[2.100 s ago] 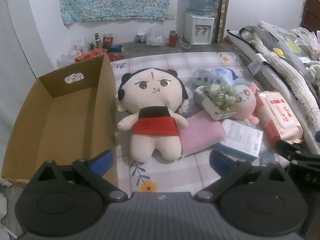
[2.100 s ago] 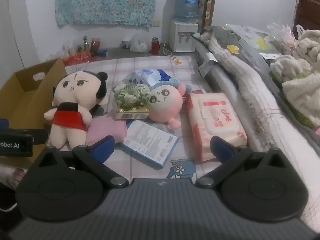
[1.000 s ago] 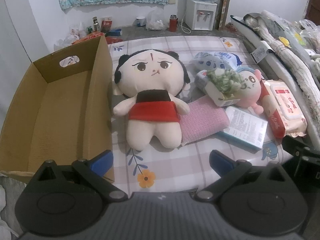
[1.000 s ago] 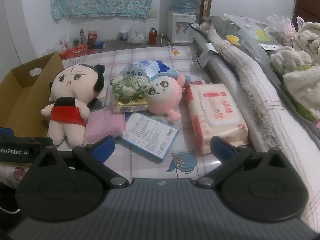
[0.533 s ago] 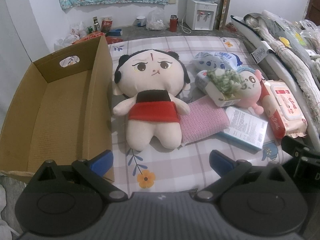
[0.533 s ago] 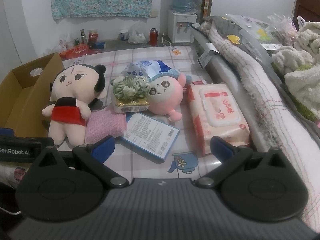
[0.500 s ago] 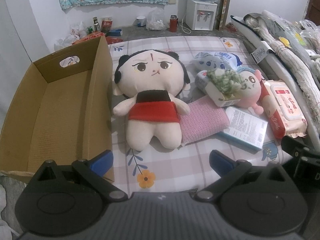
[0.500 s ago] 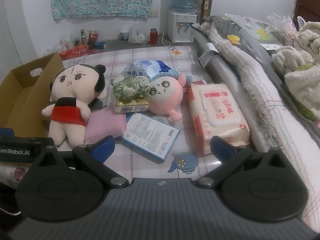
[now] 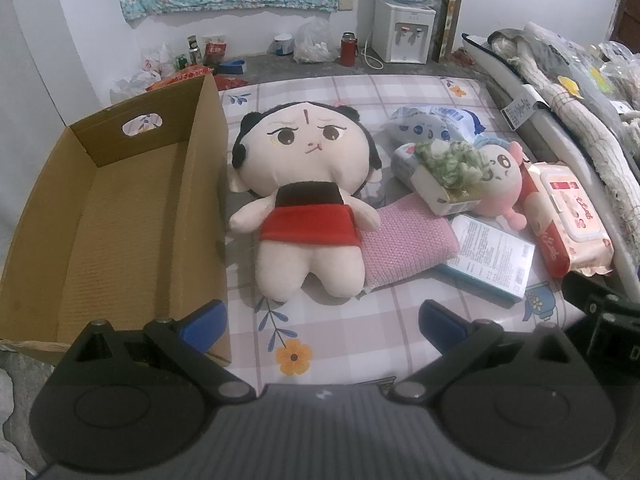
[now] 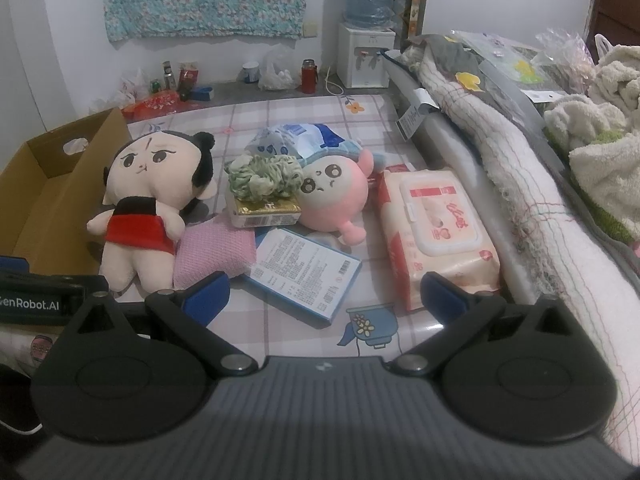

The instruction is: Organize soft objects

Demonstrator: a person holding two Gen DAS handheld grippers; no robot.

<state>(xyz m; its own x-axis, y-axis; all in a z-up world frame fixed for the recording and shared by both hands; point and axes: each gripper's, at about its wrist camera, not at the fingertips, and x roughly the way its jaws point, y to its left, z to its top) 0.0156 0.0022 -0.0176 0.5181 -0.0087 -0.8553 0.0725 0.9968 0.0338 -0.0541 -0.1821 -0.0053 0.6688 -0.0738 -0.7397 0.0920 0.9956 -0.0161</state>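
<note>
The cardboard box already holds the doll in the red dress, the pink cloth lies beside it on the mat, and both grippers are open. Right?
Not quite. The left wrist view shows the cardboard box with nothing in it; the doll in the red dress lies on the mat beside the box. The pink cloth does lie beside the doll, and the left gripper and right gripper are open.

The box (image 9: 120, 208) sits at nine o'clock of the doll (image 9: 308, 196); the cloth (image 9: 404, 248) lies at the doll's four o'clock, touching it.

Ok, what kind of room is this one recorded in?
Probably a lived-in home room: a water dispenser against the wall, folded blankets piled alongside, and a floral plaid cloth as the work surface.
</note>
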